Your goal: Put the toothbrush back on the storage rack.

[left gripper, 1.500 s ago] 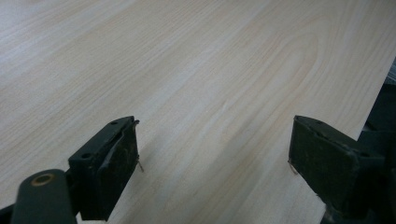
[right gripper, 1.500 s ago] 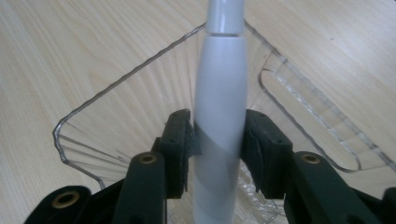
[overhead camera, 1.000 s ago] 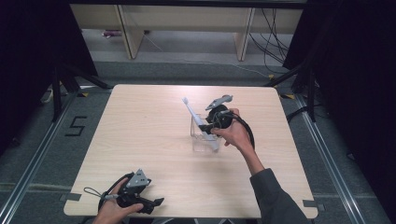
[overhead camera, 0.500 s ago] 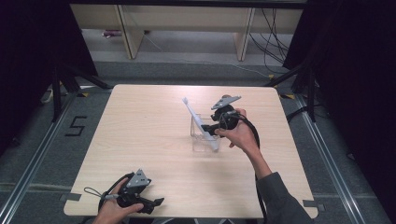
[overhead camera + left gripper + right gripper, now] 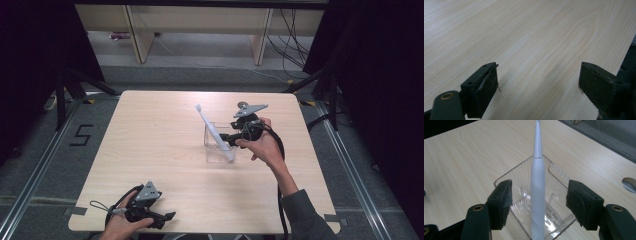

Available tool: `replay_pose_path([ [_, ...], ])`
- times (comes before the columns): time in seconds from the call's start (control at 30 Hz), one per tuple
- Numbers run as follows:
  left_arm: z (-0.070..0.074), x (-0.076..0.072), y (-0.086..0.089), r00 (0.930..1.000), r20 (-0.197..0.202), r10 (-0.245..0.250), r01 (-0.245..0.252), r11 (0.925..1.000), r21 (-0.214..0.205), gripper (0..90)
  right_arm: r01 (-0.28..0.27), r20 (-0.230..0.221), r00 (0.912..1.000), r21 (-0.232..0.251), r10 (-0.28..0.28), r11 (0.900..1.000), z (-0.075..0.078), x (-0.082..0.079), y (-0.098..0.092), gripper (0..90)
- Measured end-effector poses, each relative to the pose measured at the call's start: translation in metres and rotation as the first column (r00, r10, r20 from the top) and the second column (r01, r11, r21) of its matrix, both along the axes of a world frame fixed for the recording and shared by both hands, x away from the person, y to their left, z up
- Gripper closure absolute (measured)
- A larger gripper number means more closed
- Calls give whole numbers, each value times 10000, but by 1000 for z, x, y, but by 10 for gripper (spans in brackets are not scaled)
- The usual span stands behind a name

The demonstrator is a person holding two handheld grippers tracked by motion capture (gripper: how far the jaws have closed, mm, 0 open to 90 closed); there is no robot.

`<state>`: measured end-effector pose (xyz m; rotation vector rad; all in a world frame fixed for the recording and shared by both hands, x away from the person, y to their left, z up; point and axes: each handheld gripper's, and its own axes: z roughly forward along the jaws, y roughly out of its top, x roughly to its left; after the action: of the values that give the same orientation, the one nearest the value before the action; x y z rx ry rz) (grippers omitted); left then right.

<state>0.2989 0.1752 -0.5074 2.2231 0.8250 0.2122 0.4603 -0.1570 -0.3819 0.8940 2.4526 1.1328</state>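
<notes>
Both grippers are gaping, the right gripper (image 5: 539,205) straddling a leaning toothbrush (image 5: 537,195) in the clear box (image 5: 212,150) mid-frame; brushing it risks toppling it.

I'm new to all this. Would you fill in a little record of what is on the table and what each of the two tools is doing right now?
Table: light wooden top
Container: clear plastic cup, square, near the table's middle
Inside it: white toothbrush, leaning, head up and away from the person
Right gripper: open, fingers either side of the toothbrush, not touching it
Left gripper: open, holds nothing, low over bare wood at the near edge
Hands: one on each gripper
</notes>
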Motion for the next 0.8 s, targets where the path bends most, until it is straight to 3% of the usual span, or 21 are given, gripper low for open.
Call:
replay_pose_path([
  [0.3, 0, 0, 0, 10000, -2, 19, -19, 10000, -4, 151, 182, -32, 9998, 233, -181, 9996, 1, -9, -6, 370],
  [0.33, 0, 0, 0, 10000, 0, 11, -11, 10000, 5, 151, 55, 148, 9999, 199, -57, 9998, 0, -9, -8, 367],
  [0.37, 0, 0, 0, 10000, 0, 11, -11, 10000, 5, 151, 202, -10, 9998, 266, -202, 9994, -1, -11, -8, 366],
  [0.63, 0, 0, 0, 10000, -1, 16, -16, 10000, 7, 151, 243, 213, 9995, 346, -251, 9991, -2, -14, -16, 351],
  [0.67, 0, 0, 0, 10000, -1, 16, -16, 10000, 3, 151, 174, 420, 9989, 269, -185, 9995, -2, -13, -17, 348],
  [0.77, 0, 0, 0, 10000, -1, 23, -23, 10000, -4, 151, 239, 212, 9995, 297, -245, 9993, -1, -16, -19, 344],
  [0.8, 0, 0, 0, 10000, -2, 20, -20, 10000, 2, 151, 175, 420, 9989, 366, -191, 9992, -1, -17, -20, 340],
])
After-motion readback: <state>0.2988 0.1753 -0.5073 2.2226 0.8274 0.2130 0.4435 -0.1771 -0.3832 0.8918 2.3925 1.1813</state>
